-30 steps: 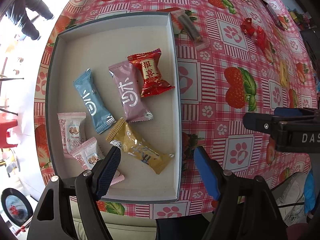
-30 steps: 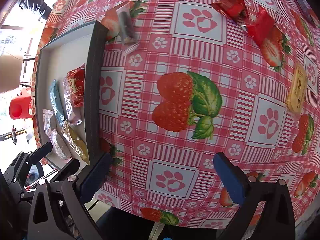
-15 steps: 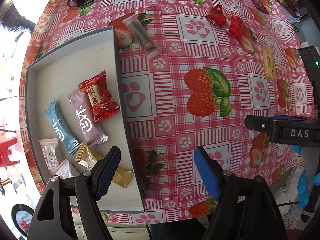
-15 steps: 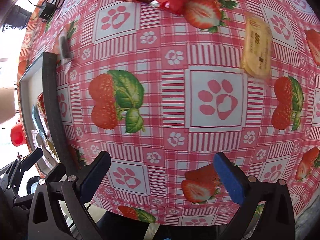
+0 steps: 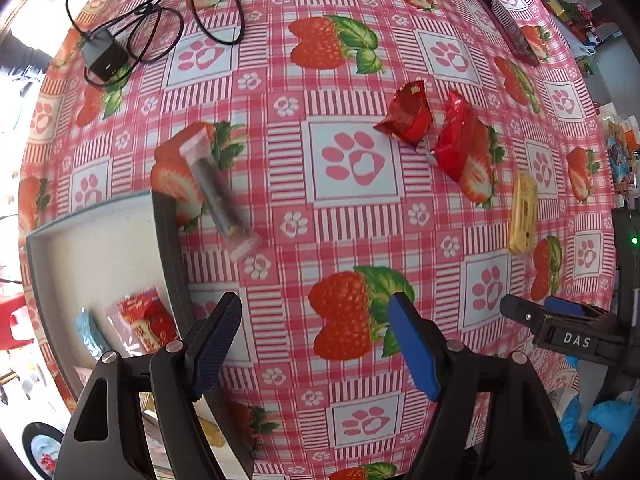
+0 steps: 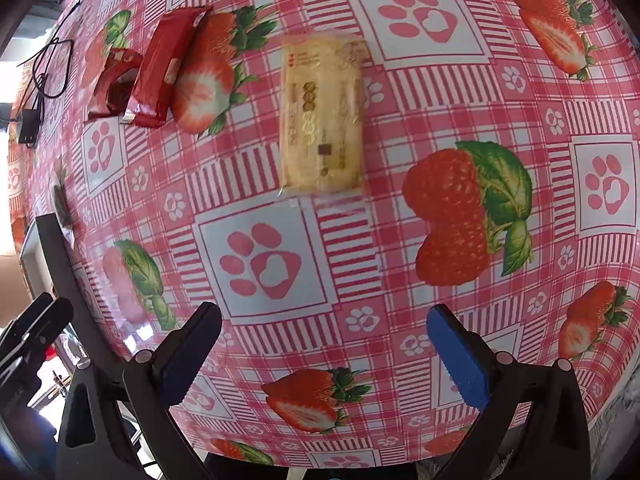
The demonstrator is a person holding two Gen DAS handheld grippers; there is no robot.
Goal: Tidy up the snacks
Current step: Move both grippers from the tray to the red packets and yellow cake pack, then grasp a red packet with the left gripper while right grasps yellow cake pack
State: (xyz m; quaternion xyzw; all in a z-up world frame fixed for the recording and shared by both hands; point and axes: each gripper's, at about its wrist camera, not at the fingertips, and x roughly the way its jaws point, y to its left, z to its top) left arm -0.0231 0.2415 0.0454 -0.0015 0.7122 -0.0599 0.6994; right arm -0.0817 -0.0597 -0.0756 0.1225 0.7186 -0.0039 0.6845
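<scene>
On the strawberry tablecloth (image 5: 360, 216) lay four loose snacks: two red packets (image 5: 408, 120) (image 5: 454, 142), one yellow packet (image 6: 322, 116) and one clear-wrapped dark stick (image 5: 218, 188). One grey tray (image 5: 168, 240) showed three packets. One black charger (image 5: 105, 58).

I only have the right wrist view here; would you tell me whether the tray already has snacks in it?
Observer: Yes, the tray holds at least a red packet and a blue packet.
Operator: Thank you. Is the left tool carrying anything?
Observer: No, the left tool is open and empty, above the tablecloth.
Operator: What lies closest to the tray, outside it?
Observer: A dark bar in a clear wrapper, on the cloth beside the tray's far corner.
</scene>
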